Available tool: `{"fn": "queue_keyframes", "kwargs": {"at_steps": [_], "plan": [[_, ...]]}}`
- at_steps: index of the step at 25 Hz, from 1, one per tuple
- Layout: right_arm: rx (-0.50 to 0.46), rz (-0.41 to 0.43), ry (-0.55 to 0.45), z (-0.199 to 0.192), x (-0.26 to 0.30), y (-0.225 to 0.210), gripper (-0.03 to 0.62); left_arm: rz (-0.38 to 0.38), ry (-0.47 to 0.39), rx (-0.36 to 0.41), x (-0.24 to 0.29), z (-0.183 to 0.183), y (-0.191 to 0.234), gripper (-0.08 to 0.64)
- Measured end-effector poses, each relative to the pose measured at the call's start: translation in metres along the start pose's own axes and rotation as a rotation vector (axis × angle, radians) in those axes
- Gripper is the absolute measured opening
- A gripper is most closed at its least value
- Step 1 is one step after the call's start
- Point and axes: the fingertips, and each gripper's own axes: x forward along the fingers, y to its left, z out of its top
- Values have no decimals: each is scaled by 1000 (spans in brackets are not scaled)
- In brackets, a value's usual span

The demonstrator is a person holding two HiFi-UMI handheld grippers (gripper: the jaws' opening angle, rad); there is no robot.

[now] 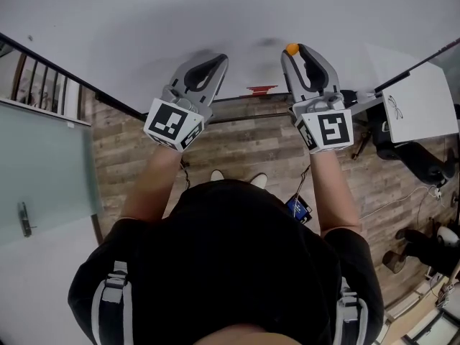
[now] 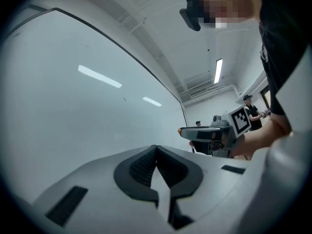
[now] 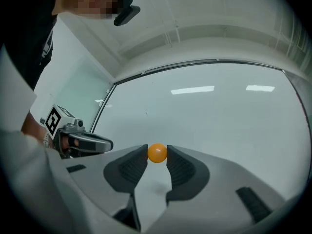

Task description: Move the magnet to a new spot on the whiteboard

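Right claw [image 3: 157,156] pinched the orange magnet [image 3: 157,152] at its tips, near the whiteboard's [image 1: 144,27] lower edge. Left claw [image 2: 156,154] closed on nothing, also near the whiteboard. My worry: with so shallow a pinch, the round magnet could pop free if dragged across the whiteboard

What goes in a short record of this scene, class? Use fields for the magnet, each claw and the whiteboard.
right claw: shut on the magnet, tips near the whiteboard
magnet: small orange ball, held between that claw's jaws
left claw: shut, empty, held beside the right claw
whiteboard: white, no writing seen
magnet touching whiteboard: cannot tell
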Motion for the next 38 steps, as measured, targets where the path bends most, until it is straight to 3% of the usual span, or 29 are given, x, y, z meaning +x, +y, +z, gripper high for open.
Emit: {"fn": "queue_keyframes", "kwargs": {"at_steps": [17,38], "plan": [[84,60,58,-39,-23,40,118,-20,33,-24,-12,-26,-13,5],[111,61,54,-47,-22,35,118,-12,47,-39,-6,-34,-12,5]]}}
